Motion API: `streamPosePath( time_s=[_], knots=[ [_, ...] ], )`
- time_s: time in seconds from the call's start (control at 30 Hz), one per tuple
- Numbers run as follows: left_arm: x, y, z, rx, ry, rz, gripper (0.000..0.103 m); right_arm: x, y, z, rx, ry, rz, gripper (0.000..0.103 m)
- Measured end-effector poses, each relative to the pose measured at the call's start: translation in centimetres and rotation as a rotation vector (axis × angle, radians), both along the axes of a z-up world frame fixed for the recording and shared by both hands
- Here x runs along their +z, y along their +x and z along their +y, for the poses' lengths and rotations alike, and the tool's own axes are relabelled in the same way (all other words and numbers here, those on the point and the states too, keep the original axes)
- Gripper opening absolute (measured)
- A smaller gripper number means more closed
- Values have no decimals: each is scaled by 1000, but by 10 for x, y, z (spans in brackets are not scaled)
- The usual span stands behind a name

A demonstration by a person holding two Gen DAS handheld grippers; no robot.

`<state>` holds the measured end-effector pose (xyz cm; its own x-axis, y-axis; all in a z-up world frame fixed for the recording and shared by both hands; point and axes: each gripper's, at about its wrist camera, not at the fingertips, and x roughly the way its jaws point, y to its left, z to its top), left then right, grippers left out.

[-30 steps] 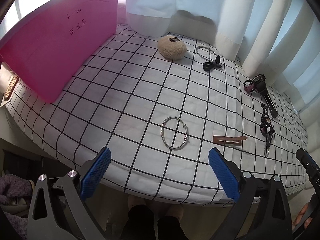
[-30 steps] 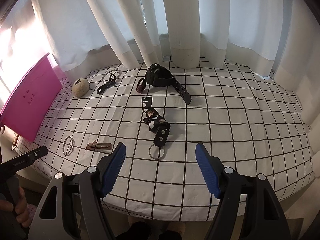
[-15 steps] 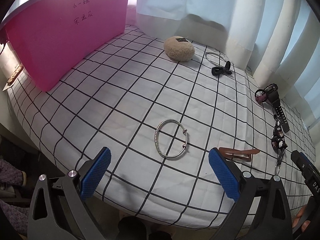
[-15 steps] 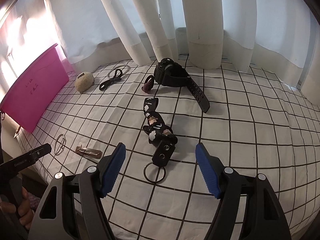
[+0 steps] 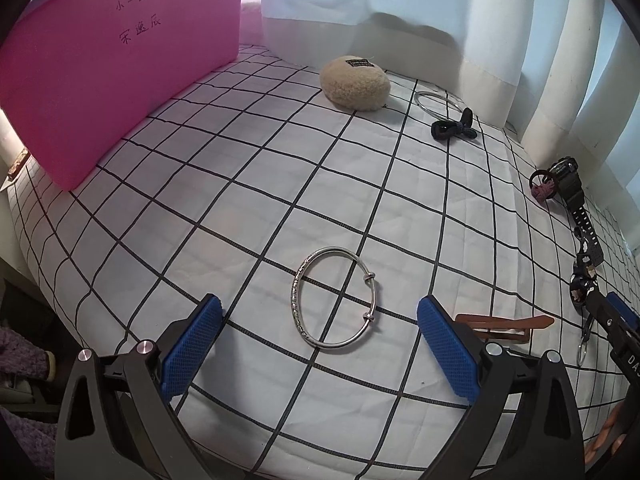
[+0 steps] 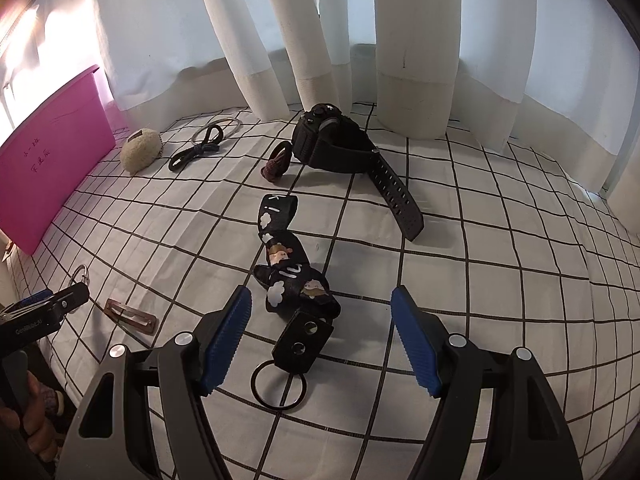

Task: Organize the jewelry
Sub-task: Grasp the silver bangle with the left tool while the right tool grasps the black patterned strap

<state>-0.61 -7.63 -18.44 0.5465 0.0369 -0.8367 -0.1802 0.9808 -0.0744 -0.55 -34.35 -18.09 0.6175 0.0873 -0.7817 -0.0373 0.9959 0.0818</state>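
Bangle lies between the spread left gripper fingers; right gripper, spread, straddles the keychain. Pink box reads "小一班".

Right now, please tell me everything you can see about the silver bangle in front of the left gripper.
The silver bangle is a thin metal hoop, textured along its left side, with two small bead-like stops on its right side. It lies flat on the white grid-patterned cloth, touching nothing else. It sits just ahead of the open left gripper, roughly centred between its blue pads. A brown hair clip lies apart, to its right.
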Motion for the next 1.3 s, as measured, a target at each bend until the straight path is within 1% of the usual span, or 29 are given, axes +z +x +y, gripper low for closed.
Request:
streamPosePath(
  time_s=[0.27,0.33,0.63,0.77,0.8,0.9,0.93,0.97,1.0,1.03,1.1,1.13,1.2,1.3],
  knots=[
    [-4,7,-8,-25,68,-8,97,-11,14,9,13,-42,19,69],
    [-4,8,-8,-25,67,-13,97,-14,18,11,16,-57,32,69],
    [-4,5,-9,-20,74,-35,98,-15,18,18,28,-93,19,69],
    [-4,1,-10,-26,79,-44,95,-14,18,22,45,-107,11,68],
    [-3,0,-11,-30,80,-48,94,-14,17,22,49,-108,10,66],
    [-1,-2,-14,-48,80,-57,85,-14,16,25,62,-116,5,61],
    [0,-3,-16,-53,81,-61,79,-14,16,26,69,-118,4,60],
    [2,-4,-16,-56,80,-64,71,-13,16,28,76,-116,4,56],
    [3,-5,-17,-57,80,-68,67,-13,16,29,84,-114,4,51],
    [3,-5,-17,-60,77,-70,57,-13,16,31,91,-116,3,49],
    [5,-5,-17,-65,74,-73,47,-13,15,36,109,-119,0,38],
    [6,-4,-16,-67,70,-74,42,-13,14,37,116,-119,-3,36],
    [5,-4,-16,-71,69,-73,42,-14,12,39,124,-116,-9,29],
    [5,-6,-14,-65,60,-72,41,-13,11,38,118,-105,-16,25]
  ],
)
